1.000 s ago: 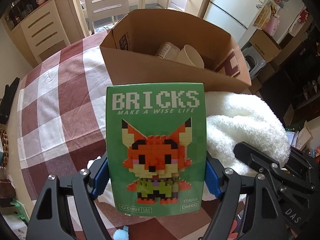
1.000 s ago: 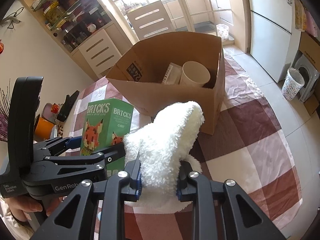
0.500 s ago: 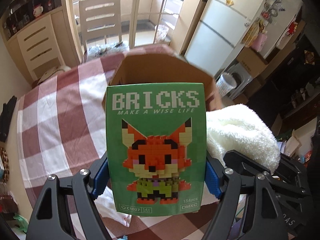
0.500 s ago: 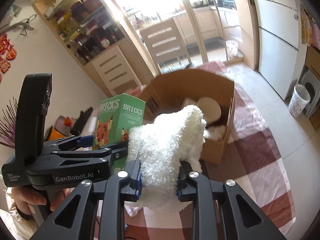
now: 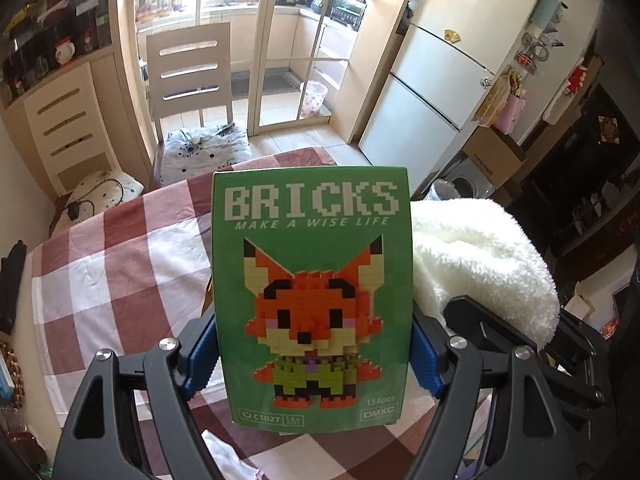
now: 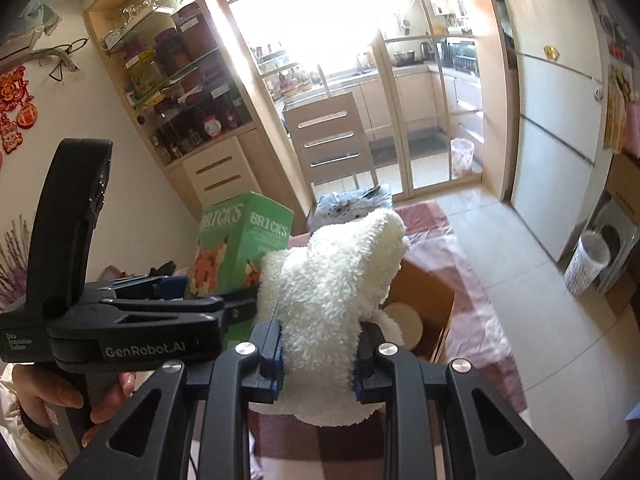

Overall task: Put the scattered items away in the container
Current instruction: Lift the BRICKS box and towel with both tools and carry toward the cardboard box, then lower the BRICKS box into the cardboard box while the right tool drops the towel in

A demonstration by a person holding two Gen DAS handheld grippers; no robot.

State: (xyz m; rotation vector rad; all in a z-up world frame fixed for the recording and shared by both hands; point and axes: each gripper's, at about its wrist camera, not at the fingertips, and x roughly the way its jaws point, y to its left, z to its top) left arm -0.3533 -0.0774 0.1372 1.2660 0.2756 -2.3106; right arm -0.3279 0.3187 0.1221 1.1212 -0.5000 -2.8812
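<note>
I've got the green brick box (image 5: pixel 312 300) clamped upright in my left claw (image 5: pixel 314 354) and the fluffy white cloth (image 6: pixel 332 280) pinched in my right claw (image 6: pixel 318 364), both lifted above the cardboard box (image 6: pixel 428 304). Holding them that high is, I reckon, so they clear its rim before dropping in beside the cup (image 6: pixel 404 320).

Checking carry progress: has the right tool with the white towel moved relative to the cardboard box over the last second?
Yes. The right tool holding the white towel rose and advanced; the cardboard box now sits low behind the towel.
</note>
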